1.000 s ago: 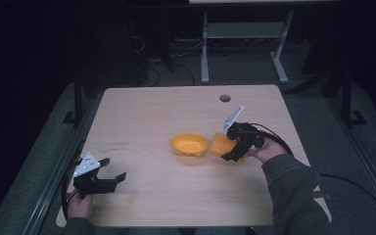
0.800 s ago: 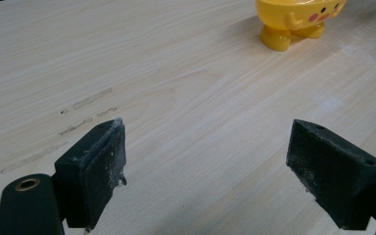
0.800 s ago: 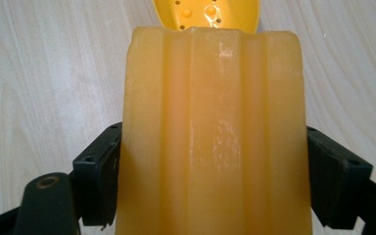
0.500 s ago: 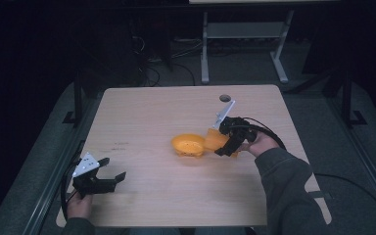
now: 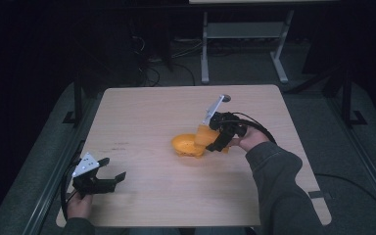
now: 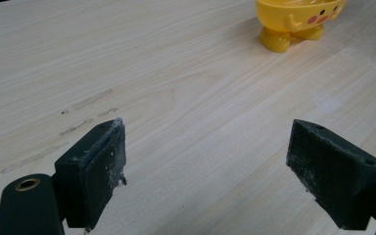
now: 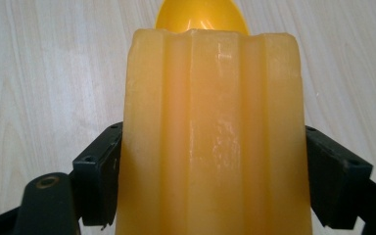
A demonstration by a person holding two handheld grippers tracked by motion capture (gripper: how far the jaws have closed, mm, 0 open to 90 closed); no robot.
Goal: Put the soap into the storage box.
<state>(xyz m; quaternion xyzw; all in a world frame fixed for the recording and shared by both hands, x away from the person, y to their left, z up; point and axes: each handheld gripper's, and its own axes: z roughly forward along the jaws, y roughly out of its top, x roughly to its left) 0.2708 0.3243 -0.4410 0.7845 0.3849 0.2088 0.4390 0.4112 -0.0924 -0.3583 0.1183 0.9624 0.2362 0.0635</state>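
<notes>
A pale wooden table (image 5: 142, 112) stands in a dark room, seen from above the person's side.

At the near left corner, the person's left hand (image 5: 80, 206) holds the left gripper (image 5: 108, 177) low over the tabletop, with a grey three-cornered plate on top. Its two black jaws stand wide apart and hold nothing. In the left gripper view, bare wood grain lies between the jaws, with a few faint grey scuff marks (image 6: 85, 113) on the wood to the left. Far off at the upper right of that view stands a yellow bowl (image 6: 298, 19) with small feet, little arms and pink cheek spots.

Moving right, the same yellow bowl (image 5: 188, 145) sits on the table a little right of the centre, well apart from the left gripper.

Just to the right of the bowl, the right gripper (image 5: 215, 142) is held by the person's right hand (image 5: 248, 139), whose dark sleeve (image 5: 279, 191) comes in from the near right. Its jaws clamp a pale orange ridged block (image 5: 205, 136) from both sides. In the right gripper view, the block (image 7: 213, 137) has lengthwise ridges, and the bowl's rounded rim (image 7: 201, 17) peeks out just beyond its far end. From above, the block is at the bowl's right rim; whether they touch cannot be told.

A small round hole (image 5: 225, 98) sits near the table's far edge.
</notes>
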